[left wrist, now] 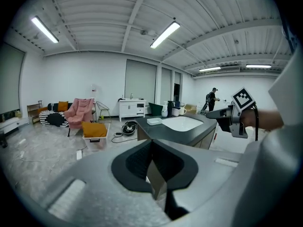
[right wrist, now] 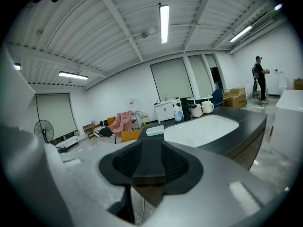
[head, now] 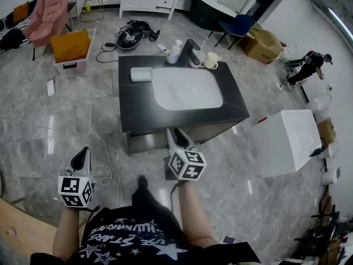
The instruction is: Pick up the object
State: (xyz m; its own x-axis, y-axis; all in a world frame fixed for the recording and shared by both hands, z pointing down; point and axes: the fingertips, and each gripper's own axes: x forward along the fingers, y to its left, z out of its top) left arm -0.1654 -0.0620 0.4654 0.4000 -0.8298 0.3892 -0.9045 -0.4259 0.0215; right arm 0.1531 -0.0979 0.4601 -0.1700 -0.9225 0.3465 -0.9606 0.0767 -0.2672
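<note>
Head view, bin: the pink bin [head: 74,67] on the floor holds an orange cushion [head: 70,46].
Head view, object: the white box [head: 141,74] lies on the desk [head: 138,112], just left of the sink [head: 187,90].
Head view, hands: your right gripper [head: 177,136] is at the desk's front edge. Your left gripper [head: 83,154] is out over the floor.
Left gripper view, jaws: together and empty.
Right gripper view, jaws: apart and empty, aimed toward the sink, with a white mug [right wrist: 207,108] beyond it.
</note>
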